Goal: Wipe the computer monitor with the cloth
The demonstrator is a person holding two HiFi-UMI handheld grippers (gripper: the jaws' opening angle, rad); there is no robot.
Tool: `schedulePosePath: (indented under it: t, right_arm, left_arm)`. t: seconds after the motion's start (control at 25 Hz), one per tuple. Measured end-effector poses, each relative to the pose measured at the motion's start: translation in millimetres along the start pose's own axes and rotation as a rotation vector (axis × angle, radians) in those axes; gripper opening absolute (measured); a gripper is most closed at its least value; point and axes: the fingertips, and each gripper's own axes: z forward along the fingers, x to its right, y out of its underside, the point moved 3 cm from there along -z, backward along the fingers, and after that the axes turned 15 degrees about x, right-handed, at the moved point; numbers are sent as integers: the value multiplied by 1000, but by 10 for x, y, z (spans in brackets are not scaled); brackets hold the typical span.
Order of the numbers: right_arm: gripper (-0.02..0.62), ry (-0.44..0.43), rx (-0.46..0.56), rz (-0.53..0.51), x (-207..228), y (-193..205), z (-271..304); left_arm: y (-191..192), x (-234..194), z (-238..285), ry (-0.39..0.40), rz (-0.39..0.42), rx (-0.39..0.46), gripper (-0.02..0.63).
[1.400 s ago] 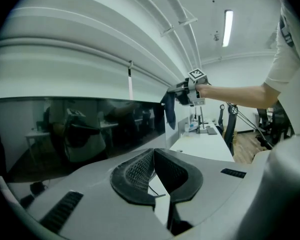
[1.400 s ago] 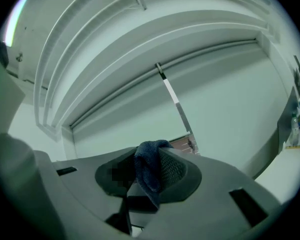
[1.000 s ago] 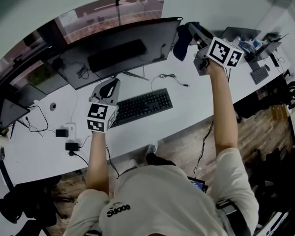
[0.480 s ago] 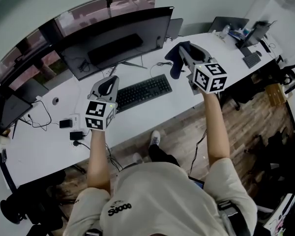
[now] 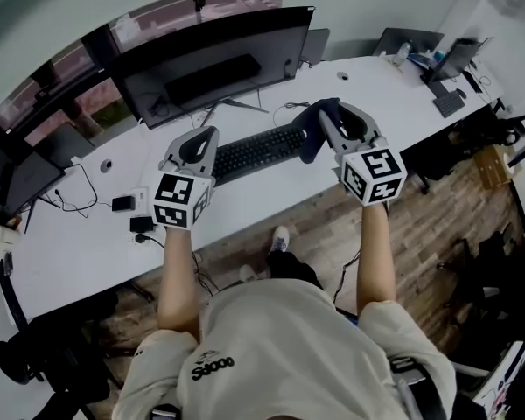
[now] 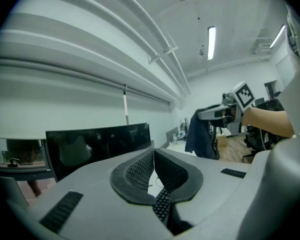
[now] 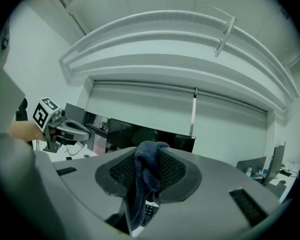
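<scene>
Cloth [image 7: 143,178] pinched by right gripper [image 7: 151,153], plain only in its view.

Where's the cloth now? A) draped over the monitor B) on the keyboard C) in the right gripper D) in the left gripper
C: the right gripper is shut on the cloth, which hangs from its jaws; the left gripper is shut on nothing.

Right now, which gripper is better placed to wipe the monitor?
Right. The right gripper is shut on the cloth; the left gripper is shut with nothing in it. Both are short of the monitor.
</scene>
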Motion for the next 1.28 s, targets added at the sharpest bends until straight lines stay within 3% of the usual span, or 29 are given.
schedulePosePath:
  t: [0.44, 1.28]
  right_arm:
    - [92, -22, -33, 12, -509, 18, -398]
    - [86, -76, -23, 38, -660, -9, -450]
  left_arm:
    - [-123, 133, -239, 17, 45, 20, 18]
    - [-232, 352, -229, 62, 60, 26, 18]
